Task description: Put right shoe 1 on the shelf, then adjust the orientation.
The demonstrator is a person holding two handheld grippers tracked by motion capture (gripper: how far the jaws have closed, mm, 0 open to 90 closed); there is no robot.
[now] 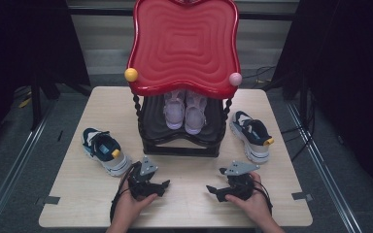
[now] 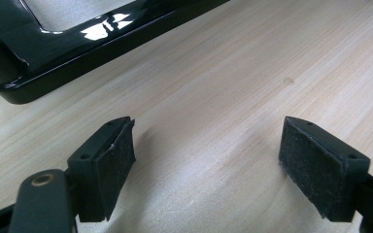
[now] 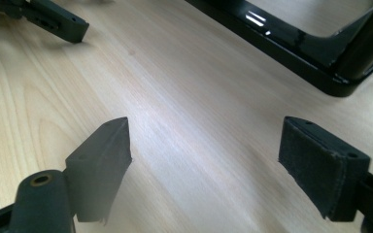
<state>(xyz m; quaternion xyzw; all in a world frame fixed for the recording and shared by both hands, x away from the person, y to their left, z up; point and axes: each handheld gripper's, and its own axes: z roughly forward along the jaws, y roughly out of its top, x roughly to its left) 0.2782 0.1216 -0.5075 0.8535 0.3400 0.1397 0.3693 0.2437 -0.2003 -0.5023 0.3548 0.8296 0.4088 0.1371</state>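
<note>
A red-topped black rack (image 1: 183, 141) stands mid-table with a pair of pale pink shoes (image 1: 185, 111) on its lower shelf. One navy and white sneaker (image 1: 105, 151) lies left of the rack, its mate (image 1: 252, 134) right of it. My left gripper (image 1: 166, 184) rests low over the table in front of the rack, open, with bare wood between its pads (image 2: 110, 165). My right gripper (image 1: 210, 189) sits opposite it, also open and holding nothing, pads (image 3: 314, 165) wide apart. The two grippers point toward each other. In the right gripper view the left gripper's jaw tip (image 3: 60, 23) shows at top left.
The light wooden table (image 1: 184, 208) has bare wood between the two grippers. The rack's glossy black base frame (image 2: 77, 53) lies just beyond the left gripper and crosses the right gripper view (image 3: 291, 41). A yellow ball (image 1: 131, 74) and a pink ball (image 1: 235, 78) cap the rack's posts.
</note>
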